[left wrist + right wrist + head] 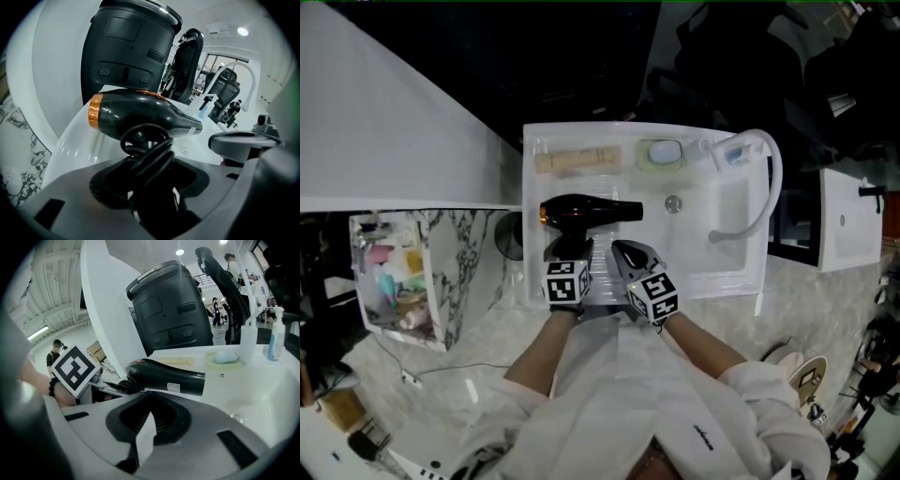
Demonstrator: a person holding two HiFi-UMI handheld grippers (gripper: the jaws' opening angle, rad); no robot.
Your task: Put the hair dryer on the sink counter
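The black hair dryer point(586, 212) with an orange rear ring lies crosswise on the left part of the white sink counter point(727, 267), nozzle to the right. Its handle, wound with black cord point(145, 150), runs into my left gripper point(569, 247), which is shut on it. In the left gripper view the dryer body point(136, 115) fills the middle. My right gripper point(630, 256) hovers just right of the handle, shut and holding nothing. From the right gripper view the dryer point(166, 376) lies just beyond that gripper point(145, 427), and the left gripper's marker cube point(75, 369) shows.
A wooden roll point(577, 161), a soap dish point(662, 153), a pump bottle point(731, 152) and a curved white faucet point(766, 178) line the counter's back and right; a drain point(673, 202) sits mid-basin. A clear organizer point(394, 281) stands left. A black bin point(129, 51) rises behind.
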